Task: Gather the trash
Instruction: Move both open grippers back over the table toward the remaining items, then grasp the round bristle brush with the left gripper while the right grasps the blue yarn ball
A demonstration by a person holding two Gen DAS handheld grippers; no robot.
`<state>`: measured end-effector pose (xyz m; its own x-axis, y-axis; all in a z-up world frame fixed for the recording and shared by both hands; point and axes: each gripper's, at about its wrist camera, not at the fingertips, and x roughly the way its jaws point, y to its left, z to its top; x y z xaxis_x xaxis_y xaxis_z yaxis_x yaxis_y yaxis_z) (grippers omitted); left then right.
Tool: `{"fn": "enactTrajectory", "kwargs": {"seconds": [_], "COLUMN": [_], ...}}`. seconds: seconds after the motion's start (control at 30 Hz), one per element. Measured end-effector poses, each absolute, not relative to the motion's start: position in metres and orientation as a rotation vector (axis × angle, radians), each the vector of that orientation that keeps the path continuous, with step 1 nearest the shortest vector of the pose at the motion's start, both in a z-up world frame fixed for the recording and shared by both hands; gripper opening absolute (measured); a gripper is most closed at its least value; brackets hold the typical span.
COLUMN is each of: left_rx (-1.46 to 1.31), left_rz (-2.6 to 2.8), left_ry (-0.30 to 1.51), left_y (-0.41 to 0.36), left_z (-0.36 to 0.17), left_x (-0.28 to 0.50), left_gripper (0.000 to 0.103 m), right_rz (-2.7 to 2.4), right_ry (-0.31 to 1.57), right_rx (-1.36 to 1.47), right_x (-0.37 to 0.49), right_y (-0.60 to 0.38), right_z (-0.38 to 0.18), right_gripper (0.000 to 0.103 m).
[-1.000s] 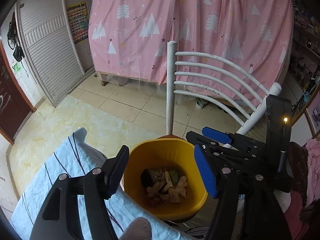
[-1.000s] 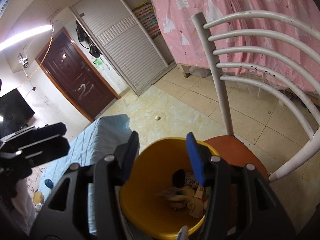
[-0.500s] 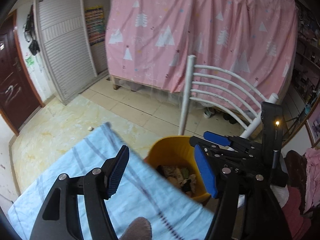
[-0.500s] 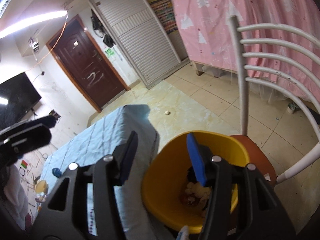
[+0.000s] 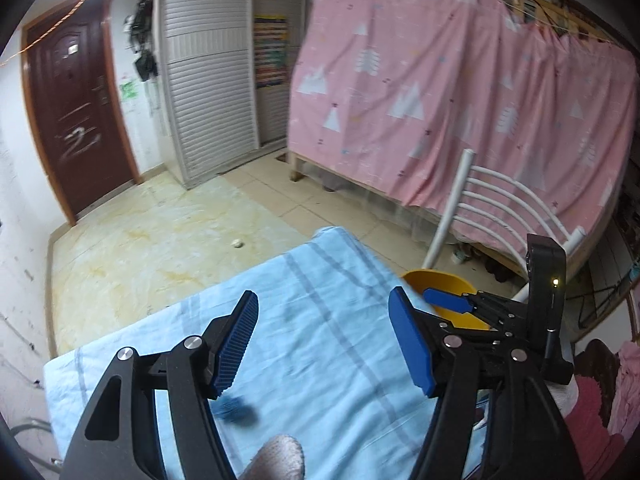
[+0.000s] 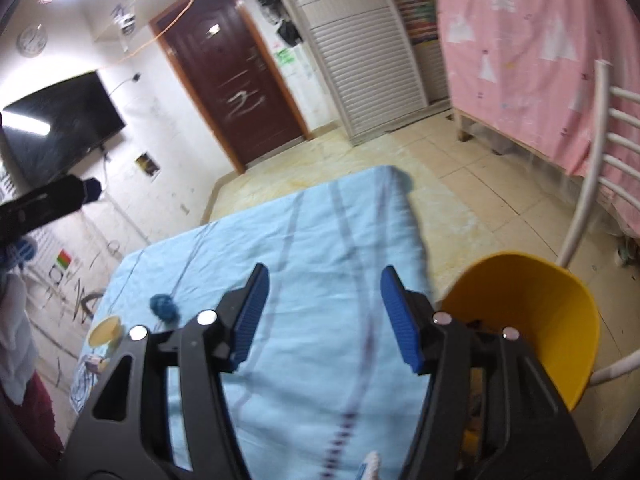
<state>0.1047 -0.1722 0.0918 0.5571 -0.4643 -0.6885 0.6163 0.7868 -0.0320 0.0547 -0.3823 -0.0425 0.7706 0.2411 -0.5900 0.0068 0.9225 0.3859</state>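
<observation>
My left gripper (image 5: 323,308) hangs open over the light blue striped cloth (image 5: 320,360) on the table, nothing between its pads. A crumpled blue scrap (image 5: 236,408) lies on the cloth just below its left finger. My right gripper (image 6: 325,280) is also over the cloth (image 6: 320,248); its jaws are opening and hold nothing. In the right wrist view the blue scrap (image 6: 163,307) lies to the left, with a small round yellow item (image 6: 105,330) beyond it near the table edge. The yellow bin (image 6: 536,312) stands to the right on a chair; its rim (image 5: 440,284) shows behind the right gripper.
A white slatted chair (image 6: 600,160) holds the bin. A pink curtain (image 5: 460,100) hangs behind it. A brown door (image 6: 236,80) and white shutter doors (image 6: 360,52) line the far wall. A small white lump (image 5: 237,244) lies on the tiled floor.
Both grippers have swung left, away from the yellow bin and out over the blue cloth. The bin has slid to the right edge of both views. The right jaws stand wider.
</observation>
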Motion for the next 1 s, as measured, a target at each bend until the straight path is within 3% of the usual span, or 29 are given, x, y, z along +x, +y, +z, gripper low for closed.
{"fn": "enactTrajectory", "kwargs": {"seconds": [0.43, 0.53, 1.0], "left_rx": [0.179, 0.166, 0.165], "left_rz": [-0.518, -0.501, -0.454], "left_ry": [0.746, 0.757, 0.863], "left_y": [-0.062, -0.044, 0.035], "left_z": [0.086, 0.081, 0.029], "left_x": [0.119, 0.119, 0.104], "left_gripper": [0.059, 0.059, 0.069], "right_rz": [0.264, 0.286, 0.366], "right_ry": [0.763, 0.780, 0.864], "right_rx": [0.262, 0.237, 0.131], "right_x": [0.092, 0.098, 0.122], "right_y": [-0.285, -0.267, -0.197], "right_z": [-0.037, -0.038, -0.052], "right_gripper": [0.059, 0.065, 0.071]}}
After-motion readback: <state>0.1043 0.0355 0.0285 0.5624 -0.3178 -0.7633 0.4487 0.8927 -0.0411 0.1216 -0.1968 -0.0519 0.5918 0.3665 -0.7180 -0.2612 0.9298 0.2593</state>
